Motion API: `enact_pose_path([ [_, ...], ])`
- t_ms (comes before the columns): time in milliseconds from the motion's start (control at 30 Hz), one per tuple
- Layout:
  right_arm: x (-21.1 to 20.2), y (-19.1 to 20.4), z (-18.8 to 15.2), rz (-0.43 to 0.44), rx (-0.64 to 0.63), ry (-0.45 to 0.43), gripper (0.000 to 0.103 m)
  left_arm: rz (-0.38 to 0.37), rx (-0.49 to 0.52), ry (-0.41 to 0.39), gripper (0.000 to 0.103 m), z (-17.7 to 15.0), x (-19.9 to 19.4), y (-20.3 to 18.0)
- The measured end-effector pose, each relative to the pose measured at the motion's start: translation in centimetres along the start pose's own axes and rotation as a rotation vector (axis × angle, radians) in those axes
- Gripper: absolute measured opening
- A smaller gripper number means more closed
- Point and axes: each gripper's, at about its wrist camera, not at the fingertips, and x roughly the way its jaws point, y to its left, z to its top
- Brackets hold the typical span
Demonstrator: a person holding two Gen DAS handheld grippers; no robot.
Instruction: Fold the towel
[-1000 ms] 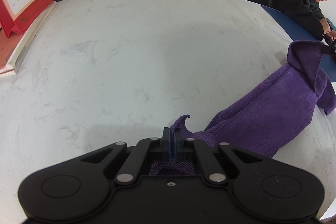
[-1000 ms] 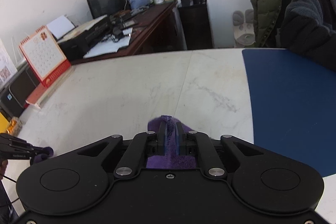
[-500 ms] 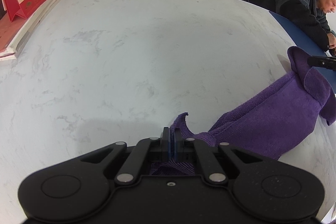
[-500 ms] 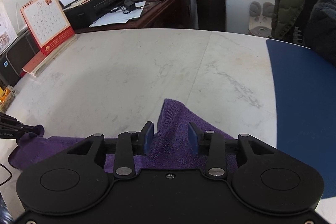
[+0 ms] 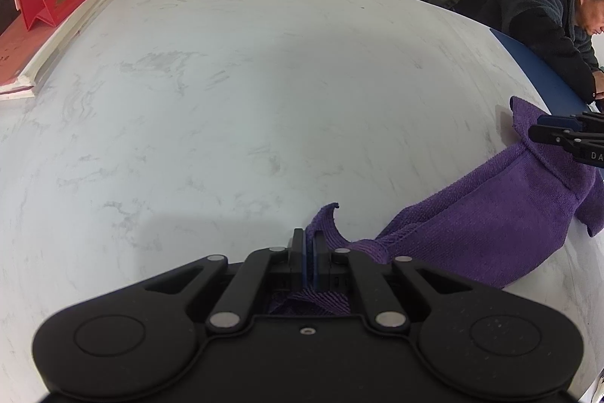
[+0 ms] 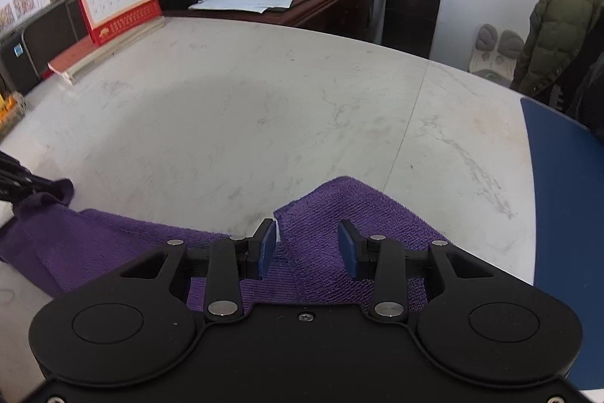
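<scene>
Purple towel (image 5: 502, 214) stretched across my white desk (image 5: 264, 82).
My left claw (image 5: 308, 252) pinches one towel corner tight; my right claw (image 6: 307, 250) stands wide open over the other end, which lies loose on the desk, gripping nothing.

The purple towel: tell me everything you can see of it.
The purple towel is a soft, looped terry cloth with a stitched hem, lying bunched and partly doubled over in a long band on the white marbled table. One end is pinched in the shut left gripper, a corner curling up above its fingers. The other end lies under the right gripper, whose jaws stand open on either side of a raised fold without clamping it.
</scene>
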Motion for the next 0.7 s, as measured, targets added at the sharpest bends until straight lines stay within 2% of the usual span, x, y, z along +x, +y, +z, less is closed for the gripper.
enact_pose_path([
  [33,0.2,0.3,0.0,-0.006,-0.011,0.003,0.036,-0.002,0.0,0.0,0.003,0.0,0.0,0.0],
  [133,0.6,1.1,0.0,-0.026,-0.042,0.011,0.052,-0.007,-0.003,0.0,0.003,0.0,0.0,0.2],
  [400,1.9,3.2,-0.1,-0.078,-0.126,0.032,0.053,-0.02,-0.003,-0.002,0.003,0.1,0.2,0.4],
  [700,2.8,2.4,0.1,-0.073,-0.107,0.047,0.052,-0.03,-0.003,-0.002,0.003,0.0,0.0,0.7],
])
